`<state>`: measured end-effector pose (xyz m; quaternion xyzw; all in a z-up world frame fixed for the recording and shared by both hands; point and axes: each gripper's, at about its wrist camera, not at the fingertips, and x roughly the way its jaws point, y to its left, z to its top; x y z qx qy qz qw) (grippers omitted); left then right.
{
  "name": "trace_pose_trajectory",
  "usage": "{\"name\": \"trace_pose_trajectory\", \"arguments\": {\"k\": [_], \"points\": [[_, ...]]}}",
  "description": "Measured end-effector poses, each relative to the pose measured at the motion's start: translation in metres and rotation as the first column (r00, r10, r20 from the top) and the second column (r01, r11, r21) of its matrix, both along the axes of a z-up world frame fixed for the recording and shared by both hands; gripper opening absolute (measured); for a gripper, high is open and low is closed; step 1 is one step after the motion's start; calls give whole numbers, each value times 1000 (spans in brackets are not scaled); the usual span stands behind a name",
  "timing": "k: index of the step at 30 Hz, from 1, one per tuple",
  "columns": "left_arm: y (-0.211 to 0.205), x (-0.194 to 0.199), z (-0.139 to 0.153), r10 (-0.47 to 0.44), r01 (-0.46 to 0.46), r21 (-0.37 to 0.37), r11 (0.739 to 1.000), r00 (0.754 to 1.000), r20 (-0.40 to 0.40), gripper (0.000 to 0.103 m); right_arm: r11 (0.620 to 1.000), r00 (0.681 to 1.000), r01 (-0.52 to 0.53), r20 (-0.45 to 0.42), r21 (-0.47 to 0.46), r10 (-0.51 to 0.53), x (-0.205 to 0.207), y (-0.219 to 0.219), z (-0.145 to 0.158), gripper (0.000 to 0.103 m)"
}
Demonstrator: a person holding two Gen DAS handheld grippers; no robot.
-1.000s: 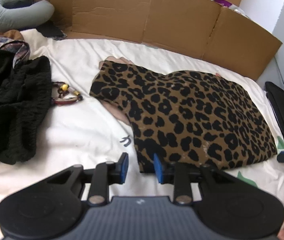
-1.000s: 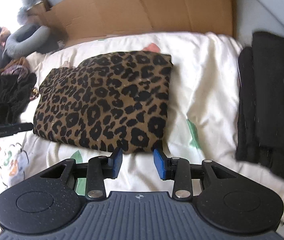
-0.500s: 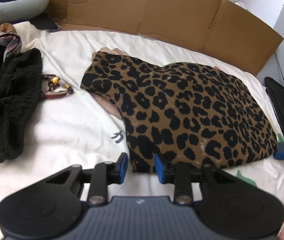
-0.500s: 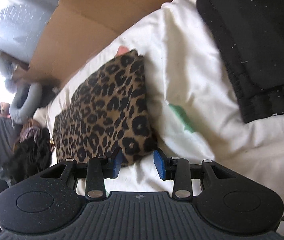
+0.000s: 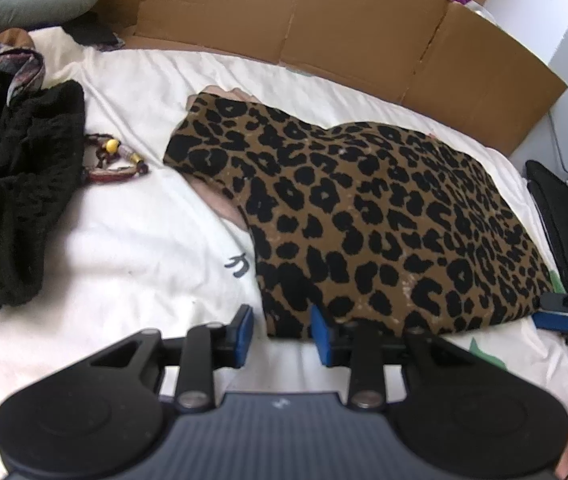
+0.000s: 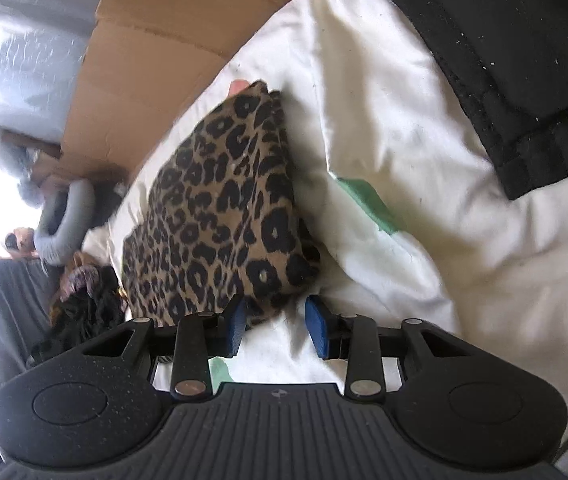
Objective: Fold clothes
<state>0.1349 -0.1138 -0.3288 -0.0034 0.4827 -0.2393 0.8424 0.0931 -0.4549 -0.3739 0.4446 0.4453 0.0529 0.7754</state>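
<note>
Left wrist view: leopard-print garment [image 5: 384,220] lies partly folded on the white bedding [image 5: 131,248]; left gripper [image 5: 279,334] open at its near corner, gripping nothing. Right wrist view: right gripper [image 6: 273,326] open at the other corner [image 6: 284,264]. Probably another fold to go.

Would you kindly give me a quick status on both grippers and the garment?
Left gripper and right gripper open at near corners. Leopard-print garment flat, unheld. Beaded bracelet lies clear.

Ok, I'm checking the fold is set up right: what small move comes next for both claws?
Probably ease both forward and close on the near hem: the left claw and right claw stand open at the near corners of the leopard-print garment, gripping nothing.
</note>
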Motion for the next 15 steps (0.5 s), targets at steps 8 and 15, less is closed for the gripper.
{"name": "trace_pose_trajectory", "arguments": {"k": [8,15], "points": [[3,-1,-2,0,0,-36,999,1000,-14,35,998,998,-3,66,-55,6,10,-1,17,24],[8,1,-8,18,-21,-74,997,999,-40,35,1000,1000,15,9,-13,-15,12,-2,0,26]]}}
